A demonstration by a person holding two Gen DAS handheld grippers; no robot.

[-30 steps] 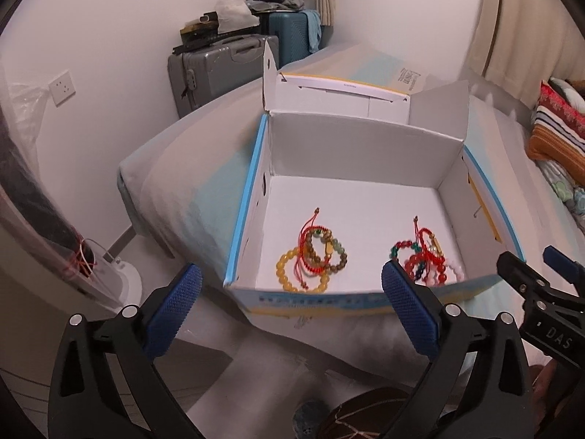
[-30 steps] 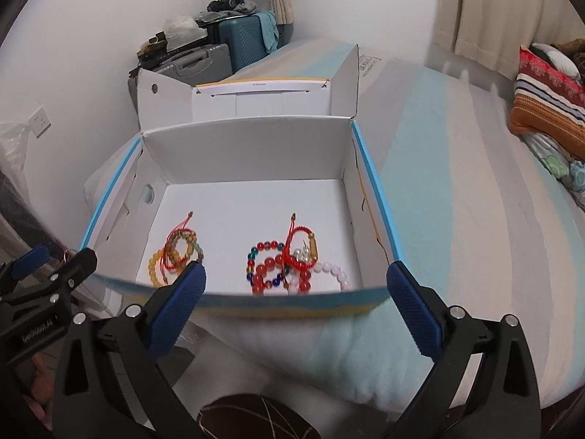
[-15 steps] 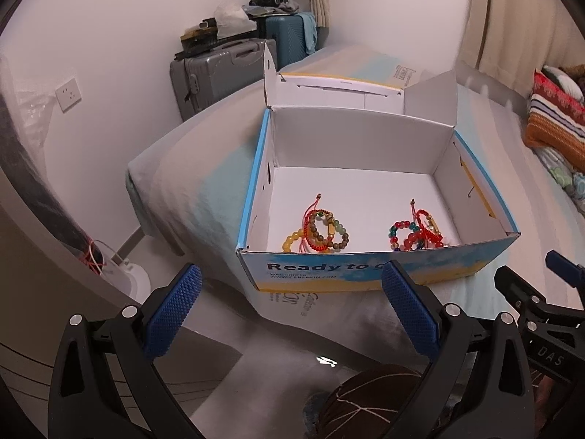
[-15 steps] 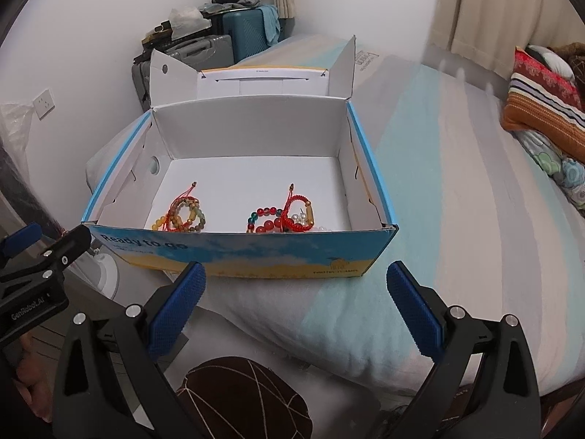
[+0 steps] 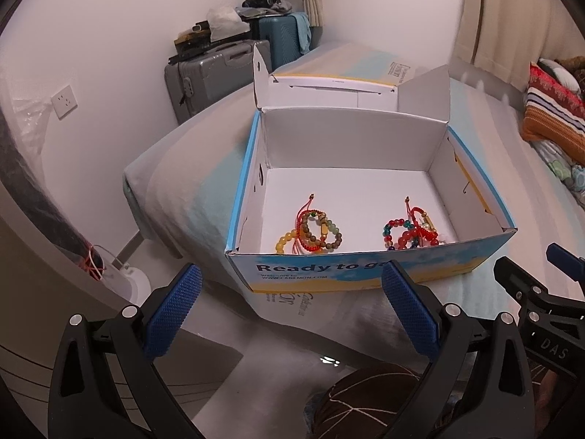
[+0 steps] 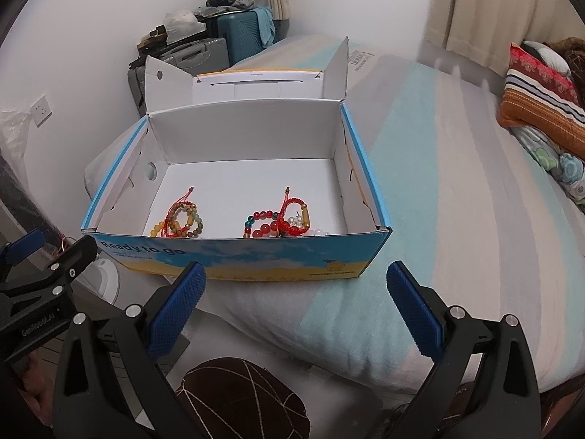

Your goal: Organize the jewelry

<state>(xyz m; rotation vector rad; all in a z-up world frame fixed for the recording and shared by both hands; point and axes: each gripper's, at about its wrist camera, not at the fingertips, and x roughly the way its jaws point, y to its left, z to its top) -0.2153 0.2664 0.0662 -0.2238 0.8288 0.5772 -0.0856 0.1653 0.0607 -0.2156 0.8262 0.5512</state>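
An open blue and white cardboard box [image 5: 351, 274] [image 6: 234, 259] sits on the bed, its lid folded back. Inside lie two heaps of beaded bracelets: a yellow, brown and red heap [image 5: 310, 234] [image 6: 179, 223] on the left, and a red, green and white heap [image 5: 411, 232] [image 6: 281, 223] on the right. My left gripper [image 5: 289, 311] hangs open in front of the box's near wall, holding nothing. My right gripper [image 6: 294, 311] is also open and empty, level with the box's front. Each gripper shows at the edge of the other's view.
The bed [image 6: 457, 201] has a striped grey and teal cover. Striped pillows [image 6: 541, 95] lie at the far right. Suitcases [image 5: 215, 73] with clutter on top stand by the wall. A brown patterned slipper [image 6: 241, 398] is below the grippers. A white fan base [image 5: 131, 285] stands on the floor at left.
Both grippers have pulled back and away from the box, so its printed front wall now shows. The bracelets have not moved. Both stay open.
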